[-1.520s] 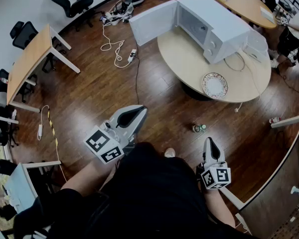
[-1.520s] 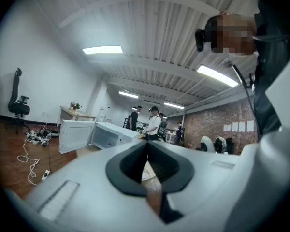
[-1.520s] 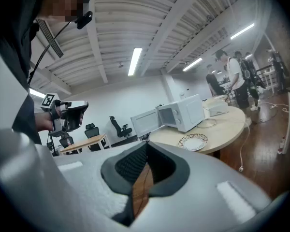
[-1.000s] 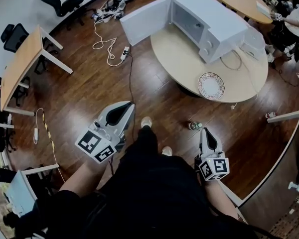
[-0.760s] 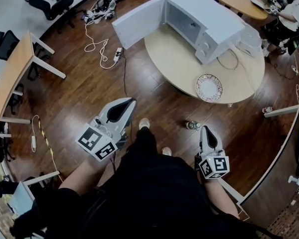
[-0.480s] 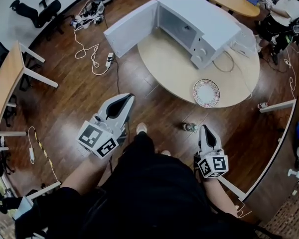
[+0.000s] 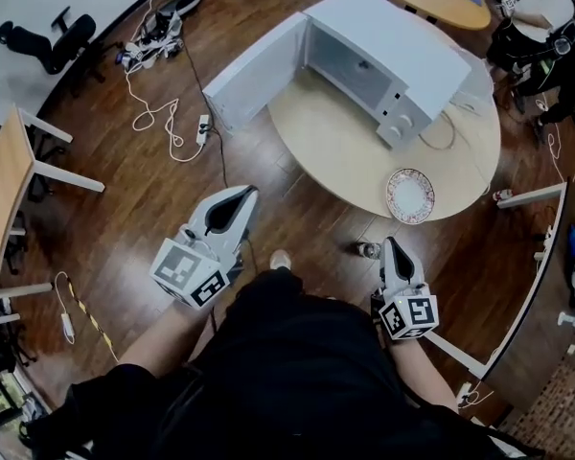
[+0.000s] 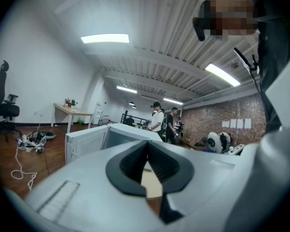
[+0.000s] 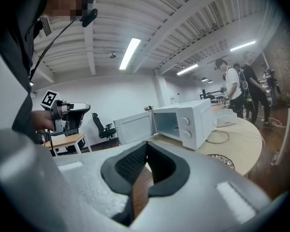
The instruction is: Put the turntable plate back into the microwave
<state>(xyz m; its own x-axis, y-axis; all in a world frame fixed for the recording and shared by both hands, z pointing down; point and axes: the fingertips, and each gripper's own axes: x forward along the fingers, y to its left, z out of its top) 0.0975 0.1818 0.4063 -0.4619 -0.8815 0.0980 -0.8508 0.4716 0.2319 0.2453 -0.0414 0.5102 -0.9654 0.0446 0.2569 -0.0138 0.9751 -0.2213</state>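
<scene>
Well, a small bottle [image 7: 367, 250] lies on the floor just short of the round pale wooden bench [image 7: 345, 142]. On that bench, the patterned round turntable plate [image 7: 411, 195] sits at the near rim, apart from the open white microwave [image 7: 393, 51]. The left hand-held gripper [image 7: 240, 195] and right hand-held gripper [image 7: 395, 247] point benchward, jaws pressed together, empty.

In its own view, the grey body of the right gripper [image 9: 146, 146] hides most of the patterned round plate [image 9: 222, 159]. A tiny object [image 7: 367, 250] on the wooden floor [image 7: 172, 180] is unidentifiable.
</scene>
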